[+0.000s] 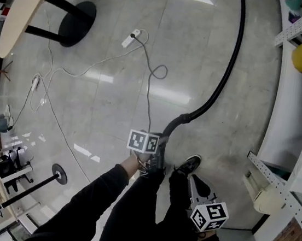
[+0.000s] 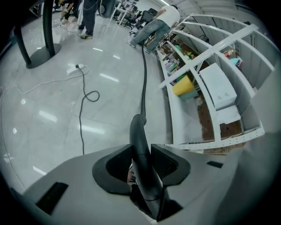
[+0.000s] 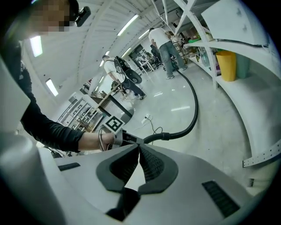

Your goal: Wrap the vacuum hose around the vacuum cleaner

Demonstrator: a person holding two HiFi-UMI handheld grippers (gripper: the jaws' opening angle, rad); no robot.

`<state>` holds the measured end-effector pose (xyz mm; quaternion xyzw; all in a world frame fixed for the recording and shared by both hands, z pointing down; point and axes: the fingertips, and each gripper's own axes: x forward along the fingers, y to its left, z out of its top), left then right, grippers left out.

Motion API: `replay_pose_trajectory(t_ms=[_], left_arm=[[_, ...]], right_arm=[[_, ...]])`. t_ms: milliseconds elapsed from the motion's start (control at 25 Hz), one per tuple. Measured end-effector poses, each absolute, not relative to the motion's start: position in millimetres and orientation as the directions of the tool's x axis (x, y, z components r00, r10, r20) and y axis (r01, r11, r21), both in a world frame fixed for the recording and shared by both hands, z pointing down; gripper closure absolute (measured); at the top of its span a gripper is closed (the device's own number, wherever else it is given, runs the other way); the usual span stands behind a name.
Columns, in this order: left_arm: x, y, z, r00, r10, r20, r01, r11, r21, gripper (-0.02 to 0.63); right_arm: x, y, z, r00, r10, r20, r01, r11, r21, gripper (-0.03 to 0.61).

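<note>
The left gripper [image 2: 141, 149] clamps the vacuum hose [image 2: 144, 79] at its rigid end; the rest trails ahead across the floor [image 2: 44, 127]. The right gripper [image 3: 138, 149] is closed, empty. Risk: hose drag may twist it free.

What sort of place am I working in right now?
Probably a workshop or lab: white perforated metal shelving along one side, a corded power strip lying loose on the glossy floor, and people at cluttered benches farther off.
</note>
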<state>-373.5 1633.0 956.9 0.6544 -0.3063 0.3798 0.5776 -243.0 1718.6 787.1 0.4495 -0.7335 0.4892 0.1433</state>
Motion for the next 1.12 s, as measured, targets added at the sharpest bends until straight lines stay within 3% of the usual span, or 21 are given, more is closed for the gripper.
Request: replay_pose_trajectory(t_ms=[320, 360, 400, 440, 520, 640, 720, 960, 1120], left_arm=[[-318.1, 1577.7, 747.1, 0.593, -0.119, 0.796, -0.803, -0.149, 0.577, 0.472], [-311.2, 1572.9, 734.2, 0.602, -0.129, 0.788, -0.798, -0.151, 0.584, 0.472], [-305.9, 1571.4, 725.0, 0.608, -0.132, 0.783, -0.793, -0.149, 0.591, 0.472], [-301.1, 1572.2, 719.6, 0.615, -0.128, 0.778, -0.788, -0.144, 0.599, 0.474], [-292.4, 1577.0, 719.4, 0.623, -0.105, 0.775, -0.781, -0.132, 0.610, 0.476], [-293.1, 1583.6, 727.8, 0.626, -0.064, 0.777, -0.778, -0.120, 0.617, 0.482], [-294.9, 1585.5, 730.1, 0.656, -0.036, 0.754, -0.752, -0.117, 0.649, 0.482], [-284.5, 1563.3, 722.4, 0.772, 0.099, 0.628, -0.609, -0.168, 0.776, 0.483], [-309.0, 1502.2, 674.1, 0.830, 0.106, 0.548, -0.488, -0.338, 0.805, 0.481]], right_arm=[[-242.1, 1698.6, 668.0, -0.690, -0.516, 0.507, -0.652, 0.138, -0.745, 0.555], [-249.6, 1688.7, 662.3, -0.717, -0.502, 0.483, -0.616, 0.132, -0.777, 0.482], [-259.2, 1679.3, 660.2, -0.743, -0.480, 0.467, -0.581, 0.117, -0.805, 0.336], [-269.4, 1670.1, 661.9, -0.766, -0.451, 0.459, -0.555, 0.102, -0.826, 0.280], [-287.4, 1654.3, 673.9, -0.804, -0.372, 0.464, -0.528, 0.088, -0.845, 0.241], [-301.6, 1646.8, 693.1, -0.836, -0.256, 0.486, -0.517, 0.070, -0.853, 0.259], [-298.2, 1649.3, 702.9, -0.828, -0.211, 0.520, -0.543, 0.067, -0.837, 0.411], [-277.2, 1625.5, 695.0, -0.854, -0.221, 0.471, -0.480, -0.012, -0.877, 0.437], [-264.7, 1591.5, 650.9, -0.879, -0.247, 0.408, -0.421, 0.000, -0.907, 0.439]])
